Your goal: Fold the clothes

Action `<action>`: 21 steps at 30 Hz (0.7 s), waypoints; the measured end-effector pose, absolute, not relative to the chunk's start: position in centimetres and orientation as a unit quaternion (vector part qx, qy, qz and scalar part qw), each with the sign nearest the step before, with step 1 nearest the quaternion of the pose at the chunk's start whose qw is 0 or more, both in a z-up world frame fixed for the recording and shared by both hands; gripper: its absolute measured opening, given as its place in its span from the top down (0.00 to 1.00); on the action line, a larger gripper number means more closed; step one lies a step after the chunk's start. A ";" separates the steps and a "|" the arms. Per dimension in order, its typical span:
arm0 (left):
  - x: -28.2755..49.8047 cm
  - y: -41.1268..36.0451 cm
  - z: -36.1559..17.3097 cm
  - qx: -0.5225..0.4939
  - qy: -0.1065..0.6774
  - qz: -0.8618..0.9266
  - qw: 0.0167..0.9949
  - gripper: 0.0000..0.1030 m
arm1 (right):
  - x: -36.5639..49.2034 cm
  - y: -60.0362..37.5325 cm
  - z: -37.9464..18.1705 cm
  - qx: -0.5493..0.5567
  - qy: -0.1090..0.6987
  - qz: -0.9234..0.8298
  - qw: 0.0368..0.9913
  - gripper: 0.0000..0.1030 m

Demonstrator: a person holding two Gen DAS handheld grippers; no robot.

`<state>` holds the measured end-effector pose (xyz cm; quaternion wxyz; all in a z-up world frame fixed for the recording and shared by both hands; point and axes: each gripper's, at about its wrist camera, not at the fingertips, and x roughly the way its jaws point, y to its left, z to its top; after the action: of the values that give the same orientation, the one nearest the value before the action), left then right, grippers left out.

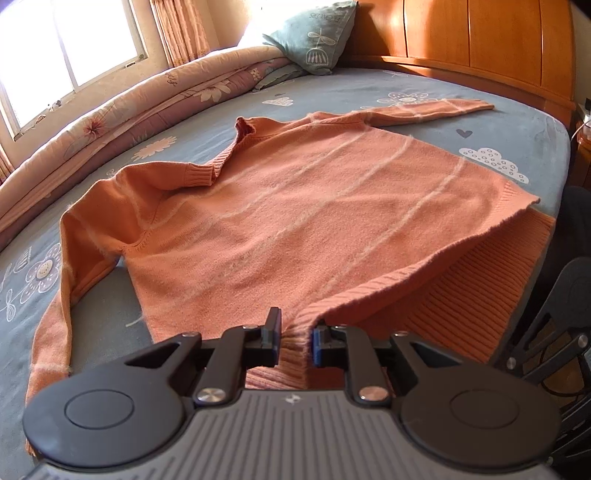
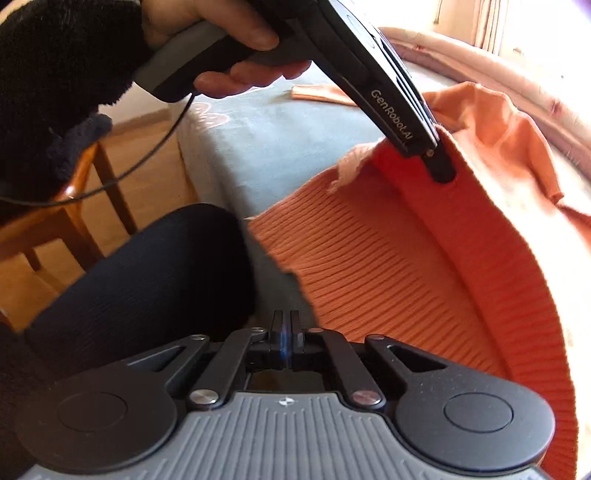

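An orange sweater [image 1: 295, 221] with pale stripes lies flat on the bed, its ribbed collar [image 1: 221, 162] at the far side. One sleeve [image 1: 436, 109] stretches away to the right, while the other [image 1: 55, 302] runs down the left. My left gripper [image 1: 294, 343] is shut on the ribbed hem [image 1: 461, 295] and holds its upper layer raised off the lower one. In the right wrist view a hand [image 2: 229, 40] holds that left gripper [image 2: 441, 171], biting the lifted hem [image 2: 406, 258]. My right gripper [image 2: 286, 330] is shut, pads together with nothing between them, just left of the hem's edge.
The bed has a blue flowered sheet [image 1: 498, 122], a rolled quilt [image 1: 147, 96] along the far left, a green pillow [image 1: 317, 33] and a wooden headboard [image 1: 480, 33]. A person's dark-trousered leg [image 2: 147, 277] and a wooden chair [image 2: 74, 206] stand beside the bed's near edge.
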<state>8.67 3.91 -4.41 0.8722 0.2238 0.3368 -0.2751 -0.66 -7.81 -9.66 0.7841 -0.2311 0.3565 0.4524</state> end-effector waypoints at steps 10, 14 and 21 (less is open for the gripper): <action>3.9 8.1 -8.9 0.175 0.407 -0.237 0.865 0.76 | -0.4 -14.4 -6.2 -0.188 0.340 0.354 0.851 0.66; 2.2 10.1 -8.0 0.120 0.410 -0.221 0.877 0.73 | 0.0 -16.8 -6.0 -0.169 0.332 0.314 0.873 0.54; 1.0 8.1 -6.9 0.193 0.353 -0.212 0.891 0.60 | 0.3 -20.4 -7.1 -0.155 0.344 0.239 0.895 0.48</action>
<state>0.97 8.05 -6.95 0.8906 0.1935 0.3526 -0.2122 0.26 -20.42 -7.08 0.8948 -0.1547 0.3440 0.2388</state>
